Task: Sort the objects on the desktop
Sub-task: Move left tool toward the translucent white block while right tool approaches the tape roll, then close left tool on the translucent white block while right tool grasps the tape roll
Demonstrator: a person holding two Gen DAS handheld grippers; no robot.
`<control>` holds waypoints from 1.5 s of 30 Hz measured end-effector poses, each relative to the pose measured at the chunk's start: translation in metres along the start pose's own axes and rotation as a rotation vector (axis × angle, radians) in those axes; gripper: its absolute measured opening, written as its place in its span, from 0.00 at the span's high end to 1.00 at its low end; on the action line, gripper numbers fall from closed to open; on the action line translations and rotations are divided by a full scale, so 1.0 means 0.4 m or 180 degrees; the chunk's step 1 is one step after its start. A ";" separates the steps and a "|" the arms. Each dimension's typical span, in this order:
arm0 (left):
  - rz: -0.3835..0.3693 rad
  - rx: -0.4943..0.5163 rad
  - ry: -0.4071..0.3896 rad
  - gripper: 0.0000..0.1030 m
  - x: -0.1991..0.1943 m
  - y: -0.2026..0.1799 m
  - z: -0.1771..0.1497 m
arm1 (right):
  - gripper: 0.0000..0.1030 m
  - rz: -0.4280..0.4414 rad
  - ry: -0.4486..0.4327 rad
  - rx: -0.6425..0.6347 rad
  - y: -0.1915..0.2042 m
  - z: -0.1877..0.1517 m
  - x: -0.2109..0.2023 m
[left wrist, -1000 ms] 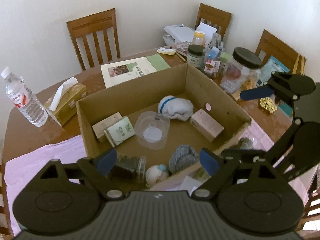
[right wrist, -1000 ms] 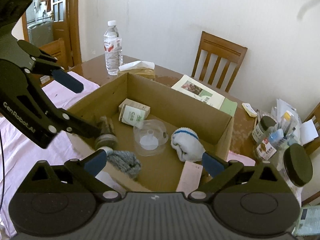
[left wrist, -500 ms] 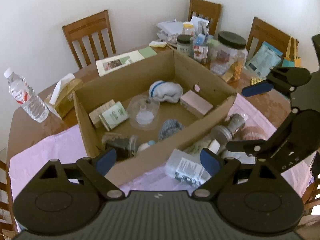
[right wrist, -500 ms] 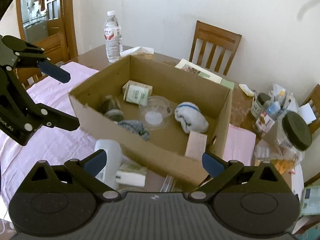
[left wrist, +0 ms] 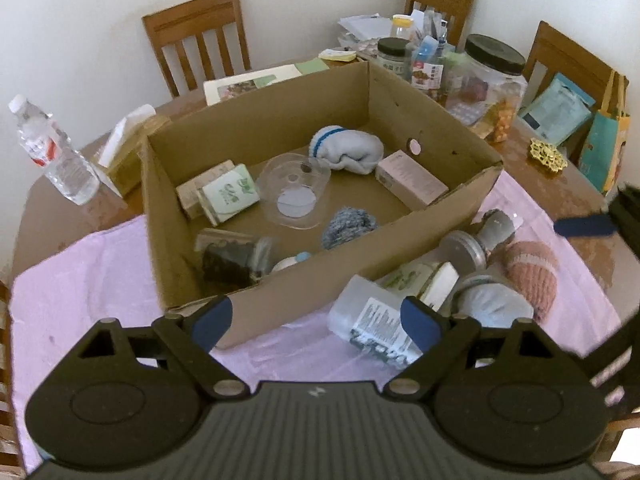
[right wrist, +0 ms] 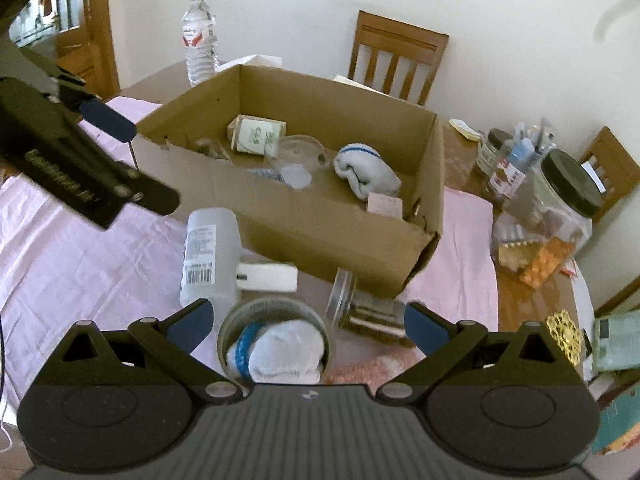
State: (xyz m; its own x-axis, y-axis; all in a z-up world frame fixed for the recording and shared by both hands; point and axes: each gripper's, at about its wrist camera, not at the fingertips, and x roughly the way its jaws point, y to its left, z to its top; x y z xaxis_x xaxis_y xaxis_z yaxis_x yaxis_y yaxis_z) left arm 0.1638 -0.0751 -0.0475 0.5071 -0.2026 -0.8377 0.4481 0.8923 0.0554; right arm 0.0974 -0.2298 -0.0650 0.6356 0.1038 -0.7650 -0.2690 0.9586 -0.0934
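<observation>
An open cardboard box (left wrist: pixel 436 236) (right wrist: pixel 332 220) stands on the pink cloth and holds a white sock (left wrist: pixel 348 152), a clear dish (left wrist: pixel 294 196), a pink carton (left wrist: pixel 410 178), a green-labelled carton (left wrist: pixel 228 194), a grey knit ball (left wrist: pixel 348 226) and a dark jar (left wrist: pixel 232 258). In front of the box lie a white bottle (left wrist: pixel 372 326) (right wrist: pixel 210 252), a jar holding a white sock (right wrist: pixel 276 346), a small glass jar (right wrist: pixel 360 312) and a pink knit roll (left wrist: pixel 530 272). My left gripper (left wrist: pixel 316 318) is open above the box's near wall. My right gripper (right wrist: pixel 306 322) is open above the sock jar.
A water bottle (left wrist: pixel 52 152) and tissue box (left wrist: pixel 128 144) stand left of the box. A big dark-lidded jar (left wrist: pixel 494 88) (right wrist: pixel 560 204), small bottles (left wrist: pixel 424 64) and papers crowd the far right. Wooden chairs (left wrist: pixel 200 36) ring the table. A gold coaster (left wrist: pixel 548 154) lies right.
Both grippers have pulled back and up from the box, both still open. The objects on the cloth in front of the box have come into view.
</observation>
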 end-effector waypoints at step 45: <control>-0.0100 -0.0494 0.0302 0.10 0.116 0.030 -0.111 | 0.00 0.0356 0.0255 0.0006 -0.003 -0.084 0.047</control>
State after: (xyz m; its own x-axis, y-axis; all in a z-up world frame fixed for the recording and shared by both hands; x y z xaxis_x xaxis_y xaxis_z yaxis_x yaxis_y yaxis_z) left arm 0.1600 -0.0557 -0.1099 0.4197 -0.1989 -0.8856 0.3400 0.9391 -0.0499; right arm 0.0853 -0.2380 -0.1006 0.5418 0.1886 -0.8191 -0.3335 0.9428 -0.0035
